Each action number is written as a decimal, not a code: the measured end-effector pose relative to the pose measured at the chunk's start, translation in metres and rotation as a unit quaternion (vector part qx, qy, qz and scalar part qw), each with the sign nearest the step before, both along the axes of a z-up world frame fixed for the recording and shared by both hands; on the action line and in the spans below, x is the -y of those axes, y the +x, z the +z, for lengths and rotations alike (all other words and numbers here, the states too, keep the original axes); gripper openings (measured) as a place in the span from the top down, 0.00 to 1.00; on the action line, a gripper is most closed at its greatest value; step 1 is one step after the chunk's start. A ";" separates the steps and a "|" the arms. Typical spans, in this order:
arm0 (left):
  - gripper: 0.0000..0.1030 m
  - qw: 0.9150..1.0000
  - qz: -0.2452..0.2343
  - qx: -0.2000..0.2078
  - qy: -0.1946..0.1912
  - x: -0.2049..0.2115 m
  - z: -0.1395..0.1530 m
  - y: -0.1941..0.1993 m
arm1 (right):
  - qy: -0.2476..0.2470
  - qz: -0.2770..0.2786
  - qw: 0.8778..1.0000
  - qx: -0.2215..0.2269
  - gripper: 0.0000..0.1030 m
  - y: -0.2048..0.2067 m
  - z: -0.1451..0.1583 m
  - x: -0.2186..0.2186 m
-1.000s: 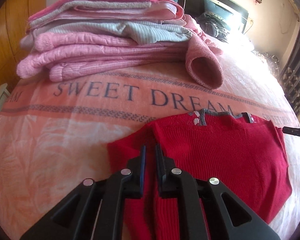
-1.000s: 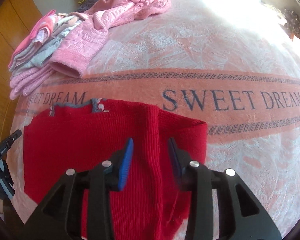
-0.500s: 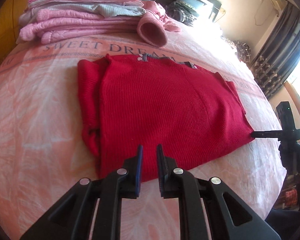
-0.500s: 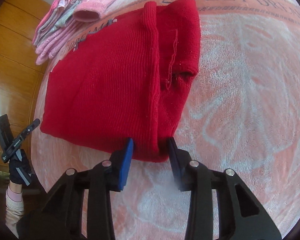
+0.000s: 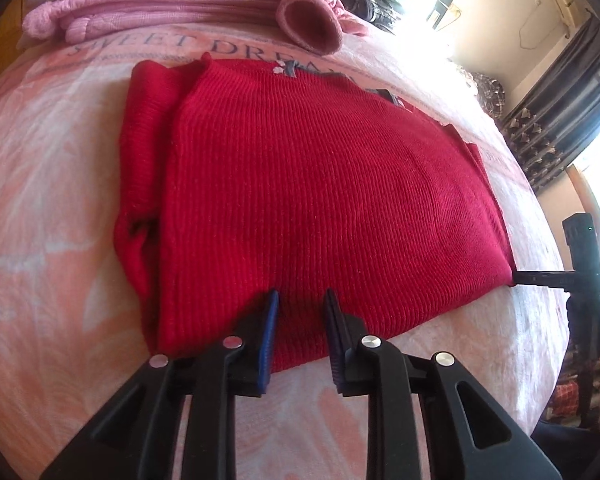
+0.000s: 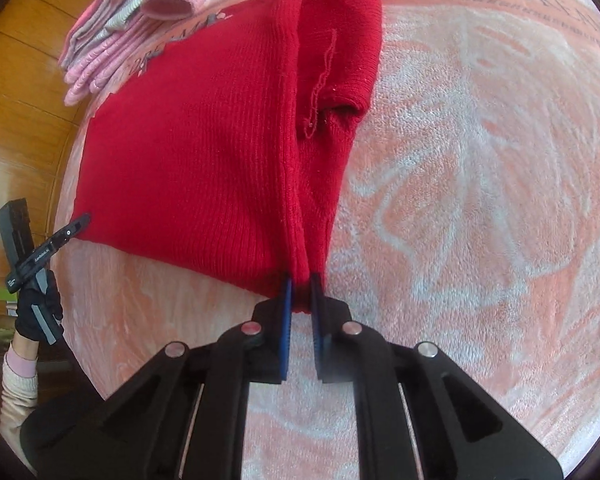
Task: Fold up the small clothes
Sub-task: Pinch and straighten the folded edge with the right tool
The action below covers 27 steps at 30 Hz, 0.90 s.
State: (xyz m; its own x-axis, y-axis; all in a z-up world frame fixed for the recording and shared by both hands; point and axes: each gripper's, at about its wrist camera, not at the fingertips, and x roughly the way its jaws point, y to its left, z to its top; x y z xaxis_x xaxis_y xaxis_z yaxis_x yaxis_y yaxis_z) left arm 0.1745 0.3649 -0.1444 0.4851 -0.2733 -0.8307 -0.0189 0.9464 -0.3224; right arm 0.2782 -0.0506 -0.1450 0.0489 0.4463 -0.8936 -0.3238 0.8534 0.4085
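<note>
**A:** So how far along is the folding? Left wrist view first.

**B:** The red knit sweater [image 5: 320, 200] lies flat on the pink bedspread [image 5: 52, 200], one sleeve already tucked in along its far-left side. The left gripper [image 5: 301, 300] sits over the near hem, jaws a moderate way apart with knit showing between them, nothing pinched yet. I'd guess the sides are done and the bottom-to-collar fold is what's left. A finished pile of folded pink and grey clothes [image 5: 160, 4] sits behind it.

**A:** Any writing?

**B:** The bedspread says "SWEET DREAM", partly hidden by the sweater.

**A:** And the right wrist view?

**B:** The right gripper [image 6: 300, 280] has its jaws narrowed onto the sweater's [image 6: 188, 140] near hem corner, knit clamped between them. The folded-in sleeve [image 6: 340, 48] lies on top there. Printed letters run along the bedspread's [image 6: 480, 200] band up top, only partly legible. There's small white lettering on the other gripper, too tiny to read.
</note>
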 end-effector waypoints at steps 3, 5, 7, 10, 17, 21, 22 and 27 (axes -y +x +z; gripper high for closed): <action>0.78 1.000 -0.002 0.010 -0.006 0.005 0.011 0.003 | 0.030 -0.015 0.999 0.011 0.80 0.003 0.018 0.010; 0.76 1.000 -0.001 0.020 -0.003 0.009 0.020 0.007 | 0.031 -0.031 0.999 0.024 0.70 0.011 0.027 0.016; 0.73 1.000 0.005 0.025 0.002 0.012 0.027 0.013 | 0.045 -0.048 0.997 0.026 0.68 0.020 0.032 0.021; 0.59 0.999 0.015 0.037 0.022 0.015 0.034 0.024 | 0.042 -0.066 0.997 0.022 0.54 0.034 0.029 0.021; 0.56 0.998 0.040 0.029 0.036 0.001 0.024 0.036 | 0.057 -0.092 0.994 -0.017 0.46 0.053 0.004 0.014; 0.56 0.999 0.046 0.014 0.023 -0.012 0.010 0.035 | 0.058 -0.093 0.993 -0.033 0.46 0.060 -0.010 0.007; 0.56 0.999 0.044 0.013 0.019 -0.014 0.007 0.035 | 0.057 -0.092 0.994 -0.033 0.47 0.061 -0.012 0.005; 0.56 0.999 0.039 0.013 0.006 -0.019 0.003 0.035 | 0.096 -0.103 0.989 -0.036 0.91 0.064 -0.014 0.002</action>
State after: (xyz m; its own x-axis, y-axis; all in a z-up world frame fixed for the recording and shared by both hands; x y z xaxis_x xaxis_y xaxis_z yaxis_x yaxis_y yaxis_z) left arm 0.2091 0.3835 -0.1410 0.5265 -0.2249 -0.8199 -0.0833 0.9461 -0.3130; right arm 0.3420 -0.0521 -0.1591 0.0951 0.5961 -0.7973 -0.1155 0.8021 0.5859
